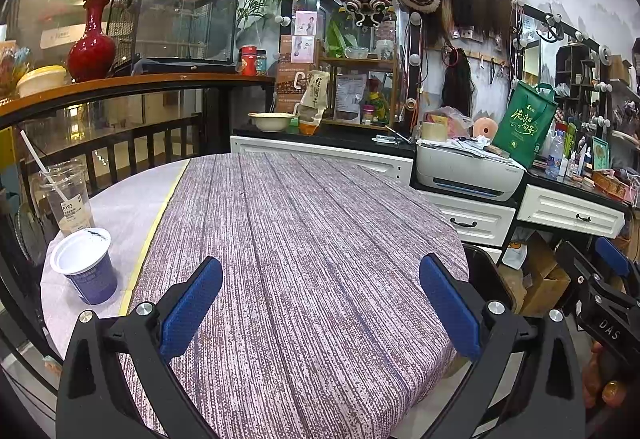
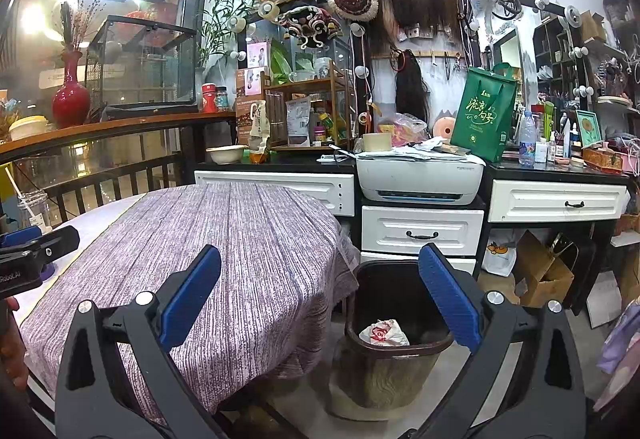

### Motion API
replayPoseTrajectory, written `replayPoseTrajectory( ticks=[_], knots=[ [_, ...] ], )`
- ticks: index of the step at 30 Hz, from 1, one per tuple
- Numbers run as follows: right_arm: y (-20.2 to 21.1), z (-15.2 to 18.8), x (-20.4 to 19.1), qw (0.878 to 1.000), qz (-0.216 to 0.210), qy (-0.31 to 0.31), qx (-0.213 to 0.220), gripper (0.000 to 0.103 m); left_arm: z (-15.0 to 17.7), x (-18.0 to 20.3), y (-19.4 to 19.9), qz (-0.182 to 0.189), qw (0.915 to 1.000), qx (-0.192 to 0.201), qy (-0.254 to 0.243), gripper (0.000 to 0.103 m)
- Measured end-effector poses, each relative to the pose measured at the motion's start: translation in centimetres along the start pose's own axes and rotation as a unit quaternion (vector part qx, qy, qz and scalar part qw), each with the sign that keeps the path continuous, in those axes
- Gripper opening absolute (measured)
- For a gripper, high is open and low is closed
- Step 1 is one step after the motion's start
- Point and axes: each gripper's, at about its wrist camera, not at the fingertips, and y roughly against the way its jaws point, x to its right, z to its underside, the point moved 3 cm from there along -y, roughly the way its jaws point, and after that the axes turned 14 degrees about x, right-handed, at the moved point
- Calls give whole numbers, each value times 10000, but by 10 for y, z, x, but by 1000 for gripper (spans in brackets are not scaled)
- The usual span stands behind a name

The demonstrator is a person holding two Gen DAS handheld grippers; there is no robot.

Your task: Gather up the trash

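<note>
While my left gripper (image 1: pixel 320 303) hangs wide open w/ nothing in it over the tablecloth (image 1: pixel 304 239), the blue cup (image 1: pixel 86 265) and clear straw cup (image 1: pixel 66 195) stand at far left. Right gripper (image 2: pixel 320 299) also spread empty, above the table edge & bin (image 2: pixel 394 351), crumpled wrapper (image 2: pixel 384 333) inside.

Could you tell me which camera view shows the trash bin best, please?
The right wrist view: the trash bin stands on the floor beside the table, its opening visible with a crumpled white wrapper inside. The left wrist view shows only a dark sliver of its rim past the table edge.
</note>
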Motion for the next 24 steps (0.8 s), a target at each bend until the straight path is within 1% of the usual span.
replayPoseTrajectory(
  ticks=[17, 24],
  knots=[
    [-1, 5, 4, 10000, 34, -2, -27, 97, 0, 1, 0, 6, 10000, -6, -15, 98],
    [-2, 6, 5, 10000, 29, -7, -48, 97, 4, 1, -2, 36, 9999, -112, -13, 97]
  ],
)
